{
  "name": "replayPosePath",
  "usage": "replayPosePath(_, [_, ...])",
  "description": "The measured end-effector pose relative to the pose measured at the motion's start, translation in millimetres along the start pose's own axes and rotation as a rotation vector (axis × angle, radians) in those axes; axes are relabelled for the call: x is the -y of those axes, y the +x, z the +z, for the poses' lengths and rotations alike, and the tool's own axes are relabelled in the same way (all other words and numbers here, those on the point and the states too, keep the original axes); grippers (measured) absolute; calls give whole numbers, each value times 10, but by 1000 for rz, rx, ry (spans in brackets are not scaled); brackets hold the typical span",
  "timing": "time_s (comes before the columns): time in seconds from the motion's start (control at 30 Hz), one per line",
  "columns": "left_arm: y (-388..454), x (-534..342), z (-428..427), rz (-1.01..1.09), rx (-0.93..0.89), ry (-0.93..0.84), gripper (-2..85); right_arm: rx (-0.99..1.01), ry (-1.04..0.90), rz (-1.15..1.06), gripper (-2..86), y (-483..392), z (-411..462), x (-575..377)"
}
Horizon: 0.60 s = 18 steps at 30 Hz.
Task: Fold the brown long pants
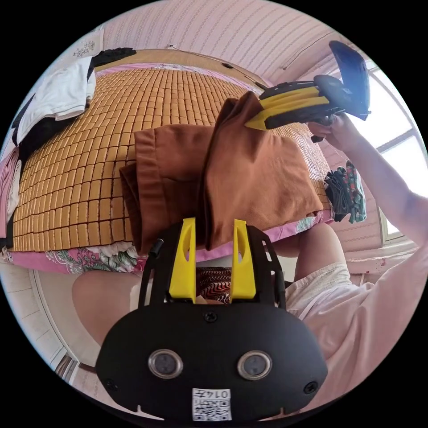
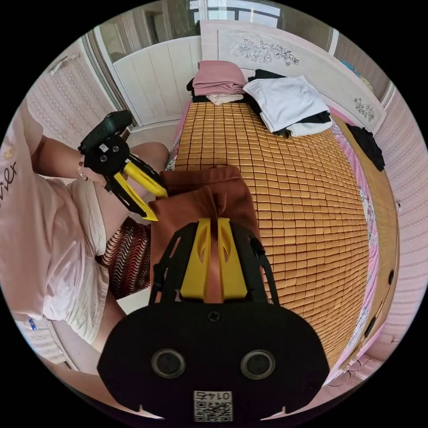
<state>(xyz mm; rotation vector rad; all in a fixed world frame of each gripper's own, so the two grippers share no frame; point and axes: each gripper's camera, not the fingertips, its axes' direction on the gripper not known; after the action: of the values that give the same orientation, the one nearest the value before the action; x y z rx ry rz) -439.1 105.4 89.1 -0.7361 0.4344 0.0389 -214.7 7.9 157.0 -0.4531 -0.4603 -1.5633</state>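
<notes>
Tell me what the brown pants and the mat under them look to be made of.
Brown pants: soft matte woven cloth, probably cotton; it drapes and creases without shine. Mat: small glossy tan tiles in a grid, likely bamboo, catching the light.

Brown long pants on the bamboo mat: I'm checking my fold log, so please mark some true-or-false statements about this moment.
1. The right gripper has its jaws closed on the brown long pants. True.
2. The left gripper has its jaws clamped shut on the pants. False: its jaws stand apart around a hanging edge.
3. The pants lie fully flat. False: one part is lifted.
4. A folded white garment lies on the woven bamboo mat. True.
</notes>
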Motion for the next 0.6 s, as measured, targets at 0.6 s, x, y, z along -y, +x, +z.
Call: replayPosePath(0.6, [-116, 181, -543, -9, 81, 3, 57, 78, 159, 186, 43, 483, -499, 304])
